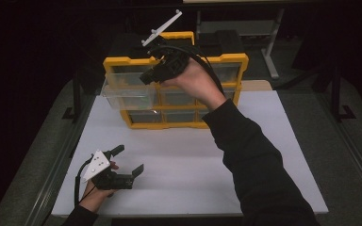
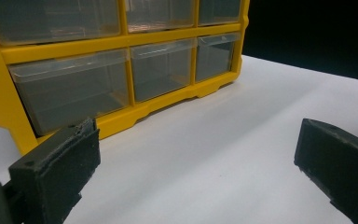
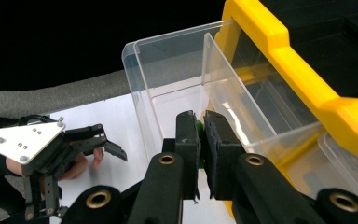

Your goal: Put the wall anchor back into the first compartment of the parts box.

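A yellow drawer cabinet [image 1: 226,61] with clear drawers stands at the back of the white table [image 1: 179,160]. Its upper-left clear drawer [image 1: 125,92] is pulled far out to the left. My right gripper [image 1: 146,77] hovers just over that drawer [image 3: 177,70]. In the right gripper view the gripper [image 3: 199,116] is shut on a small green thing [image 3: 199,127], of which a sliver shows between the pads. My left gripper [image 1: 128,159] rests low at the table's front left, open and holding nothing. Its jaws [image 2: 196,135] face the cabinet's lower drawers [image 2: 161,67].
The table's left and front edges lie close to the left hand. Dark floor and metal frame legs [image 1: 271,52] surround the table. The right forearm [image 1: 254,155] crosses the table's right half. Bare white surface lies between the left gripper and the cabinet [image 2: 65,49].
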Available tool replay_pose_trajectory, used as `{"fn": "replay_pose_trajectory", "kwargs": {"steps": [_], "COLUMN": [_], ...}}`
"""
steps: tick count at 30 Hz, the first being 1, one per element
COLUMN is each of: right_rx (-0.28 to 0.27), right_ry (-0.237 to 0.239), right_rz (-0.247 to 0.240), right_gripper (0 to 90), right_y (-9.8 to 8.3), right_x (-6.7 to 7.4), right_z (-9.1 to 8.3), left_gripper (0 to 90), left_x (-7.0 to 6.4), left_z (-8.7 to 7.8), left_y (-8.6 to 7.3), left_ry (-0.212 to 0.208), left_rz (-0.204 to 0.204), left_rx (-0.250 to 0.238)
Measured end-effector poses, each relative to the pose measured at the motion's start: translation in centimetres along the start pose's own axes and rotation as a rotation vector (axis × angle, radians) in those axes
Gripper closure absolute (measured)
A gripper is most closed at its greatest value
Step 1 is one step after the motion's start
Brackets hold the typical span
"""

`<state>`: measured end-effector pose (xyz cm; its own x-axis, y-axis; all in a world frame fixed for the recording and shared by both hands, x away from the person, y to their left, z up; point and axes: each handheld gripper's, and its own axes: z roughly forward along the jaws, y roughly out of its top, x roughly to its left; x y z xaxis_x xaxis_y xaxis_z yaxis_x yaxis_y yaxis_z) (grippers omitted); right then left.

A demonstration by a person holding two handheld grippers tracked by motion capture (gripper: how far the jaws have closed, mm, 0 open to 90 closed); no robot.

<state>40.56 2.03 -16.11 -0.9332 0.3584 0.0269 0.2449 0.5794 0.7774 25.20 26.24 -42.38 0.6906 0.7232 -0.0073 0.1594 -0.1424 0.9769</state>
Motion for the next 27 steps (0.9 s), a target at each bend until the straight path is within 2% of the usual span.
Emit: {"fn": "replay_pose_trajectory", "kwargs": {"steps": [6,7,11,13,16,17,19,27], "right_rx": [0.015,0.02,0.023,0.025,0.024,0.017,0.006,-0.031], "right_ry": [0.006,0.004,-0.001,-0.002,-0.001,0.002,0.021,0.087], "right_rz": [-0.004,-0.02,-0.004,-0.012,-0.017,-0.032,-0.017,-0.047], "right_gripper": [83.2,83.2,78.5,79.4,86.0,88.4,89.1,89.1], "right_y": [0.5,0.4,0.5,0.5,0.5,0.5,0.5,0.1], "right_x": [-0.1,-0.3,-0.4,-0.5,-0.3,-0.3,0.1,1.3], "right_z": [1.0,1.1,1.6,1.7,1.5,1.4,1.0,0.8], "left_gripper": [0.0,0.0,0.0,0.0,0.0,0.0,0.0,0.0], "left_x": [-0.1,0.0,0.0,0.0,0.0,-0.1,0.0,-0.2], "left_z": [0.0,0.0,0.0,0.0,0.0,0.0,0.0,-0.1], "left_y": [-0.1,0.0,0.0,0.0,0.0,0.0,0.0,0.0], "left_ry": [-0.004,-0.003,-0.003,-0.005,-0.004,-0.005,-0.004,-0.002], "left_rz": [-0.016,-0.003,-0.01,-0.008,-0.001,-0.014,-0.01,-0.002], "left_rx": [-0.005,-0.004,-0.002,-0.005,-0.003,-0.005,0.002,0.002]}}
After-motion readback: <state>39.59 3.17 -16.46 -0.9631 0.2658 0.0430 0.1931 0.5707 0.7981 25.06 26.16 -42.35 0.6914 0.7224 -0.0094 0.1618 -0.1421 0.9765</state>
